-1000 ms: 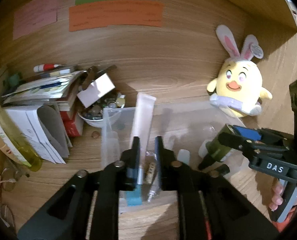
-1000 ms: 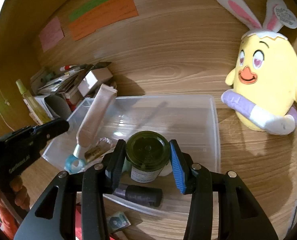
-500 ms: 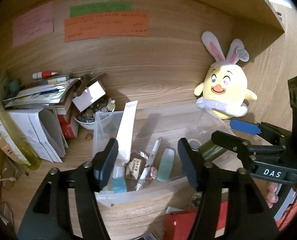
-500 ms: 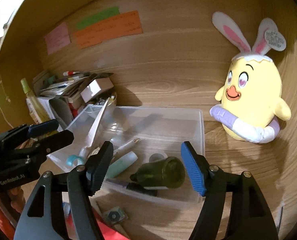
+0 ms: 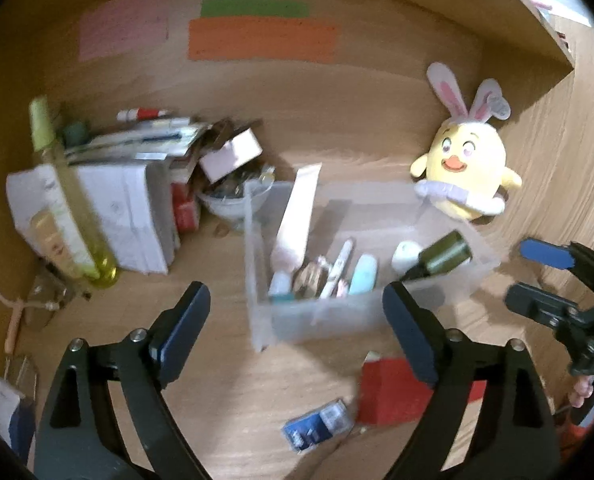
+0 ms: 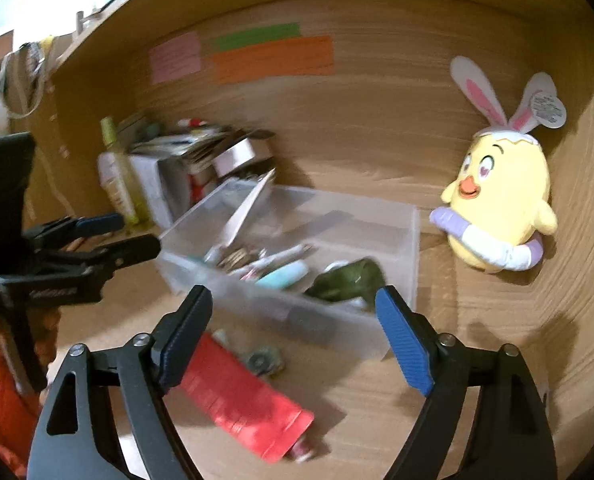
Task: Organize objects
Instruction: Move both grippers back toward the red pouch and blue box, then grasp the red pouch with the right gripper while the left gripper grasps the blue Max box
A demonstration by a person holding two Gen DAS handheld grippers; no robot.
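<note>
**Both grippers opening, bin filling**

My left gripper (image 5: 297,320) and right gripper (image 6: 293,330) are spreading wider, nothing between the jaws of either. The dark green bottle (image 5: 441,254) is lying in the clear bin (image 6: 411,248) mid-desk. I am judging the red pouch (image 6: 237,388) at the desk's front edge next; approaching low and square should help.

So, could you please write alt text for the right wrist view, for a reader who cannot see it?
The right hand-held gripper, jaws opening and empty, points at a clear plastic bin on a wooden desk, holding a dark green bottle on its side, a white tube and small items. A red pouch lies in front; a yellow chick plush sits at right.
</note>
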